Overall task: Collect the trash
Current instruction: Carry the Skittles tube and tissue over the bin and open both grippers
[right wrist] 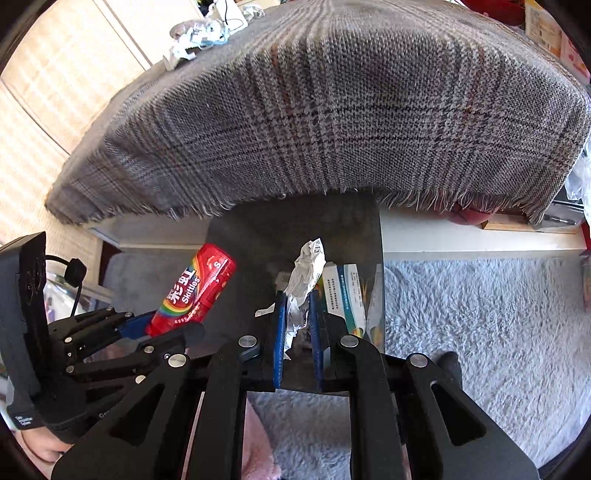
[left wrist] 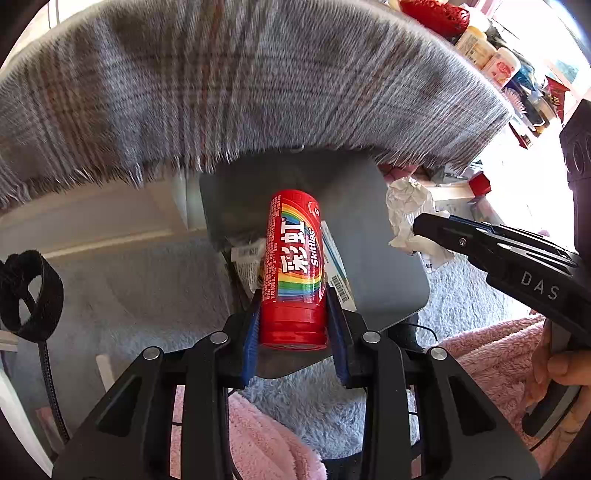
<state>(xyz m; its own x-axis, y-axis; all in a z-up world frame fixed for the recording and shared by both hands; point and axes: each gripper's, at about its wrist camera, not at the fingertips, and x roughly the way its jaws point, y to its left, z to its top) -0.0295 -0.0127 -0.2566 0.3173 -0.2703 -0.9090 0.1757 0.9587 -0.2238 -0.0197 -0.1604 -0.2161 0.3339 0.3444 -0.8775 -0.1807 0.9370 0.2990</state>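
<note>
Left gripper (left wrist: pixel 293 317): clamped on a red Skittles tube (left wrist: pixel 293 266), blue pads pressing both sides near the cap end; tube held above the open mouth of the grey bin (left wrist: pixel 388 291), not yet let go.

Right gripper (right wrist: pixel 297 317): clenched on a crumpled white paper wad (right wrist: pixel 304 280), wad sticking out past the fingertips, also poised over the bin, right of the tube.

Grey bin: on the pale blue shaggy rug (right wrist: pixel 480 314), just below the fringed edge of the grey plaid cloth (right wrist: pixel 332 110) draped over the table. Already inside: a white and teal carton (right wrist: pixel 341 291) at the right, and a printed wrapper (left wrist: pixel 247 264) at the left.

Still on the plaid cloth, far left corner: more crumpled paper and a blue face mask (right wrist: pixel 201 38), uncollected.

Also present: pink fleece (left wrist: pixel 258 435) near the bottom edge; cluttered bottles and a red net bag (left wrist: pixel 436 14) on the far right of the table.

Progress: partway. Some rubbish binned, two pieces in hand over the bin and awaiting release, at least the far-corner litter left to fetch.
</note>
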